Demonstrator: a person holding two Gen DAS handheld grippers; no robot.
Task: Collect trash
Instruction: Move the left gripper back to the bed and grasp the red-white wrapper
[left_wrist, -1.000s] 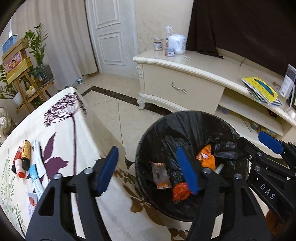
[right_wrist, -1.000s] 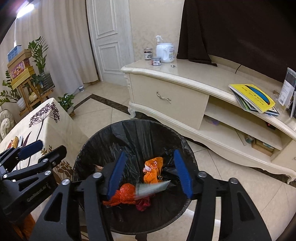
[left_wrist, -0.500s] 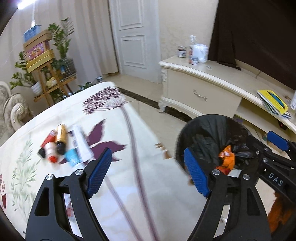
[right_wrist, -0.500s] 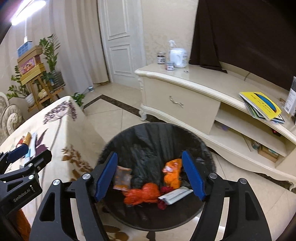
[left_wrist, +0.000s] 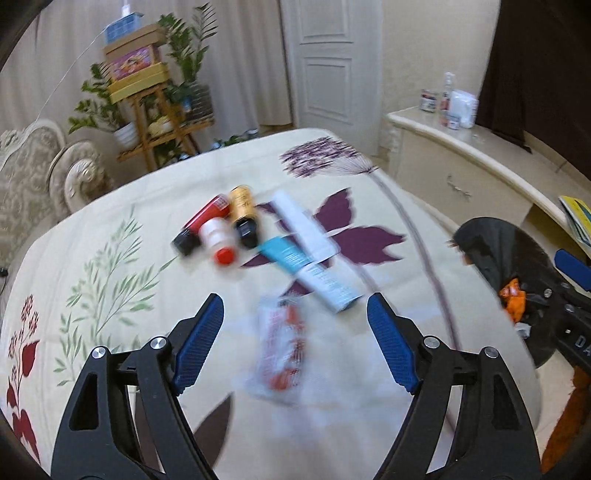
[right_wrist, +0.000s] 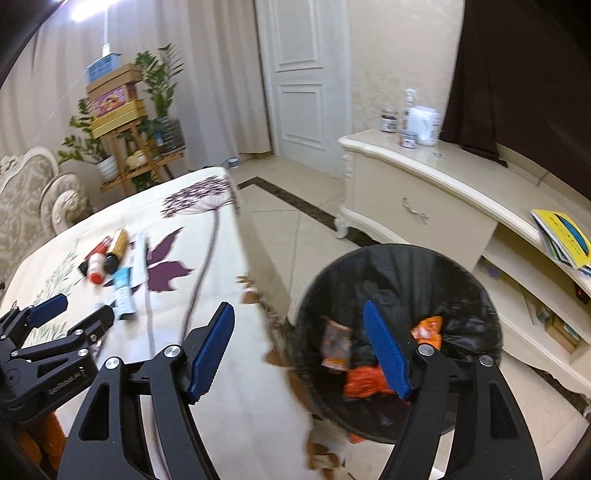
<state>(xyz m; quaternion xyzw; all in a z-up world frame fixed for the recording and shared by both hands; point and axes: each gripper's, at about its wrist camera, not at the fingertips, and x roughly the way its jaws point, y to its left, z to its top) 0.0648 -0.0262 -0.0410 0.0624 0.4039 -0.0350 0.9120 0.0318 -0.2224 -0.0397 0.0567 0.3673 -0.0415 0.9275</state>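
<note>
A clear plastic wrapper (left_wrist: 281, 350) lies on the bench (left_wrist: 110, 229), dead ahead between the wide-apart jaws of the left hand-held gripper (left_wrist: 295, 341), long axis running away from it. The right hand-held gripper (right_wrist: 299, 347), also spread, hangs farther off by the trash bin (right_wrist: 399, 266).

Cream tablecloth (left_wrist: 147, 206) with purple flowers; black bin (right_wrist: 399, 266); orange wrappers (right_wrist: 364, 382).

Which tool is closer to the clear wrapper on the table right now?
Left. The left tool hangs open right over the clear wrapper on the table, while the right tool is off by the bin.
</note>
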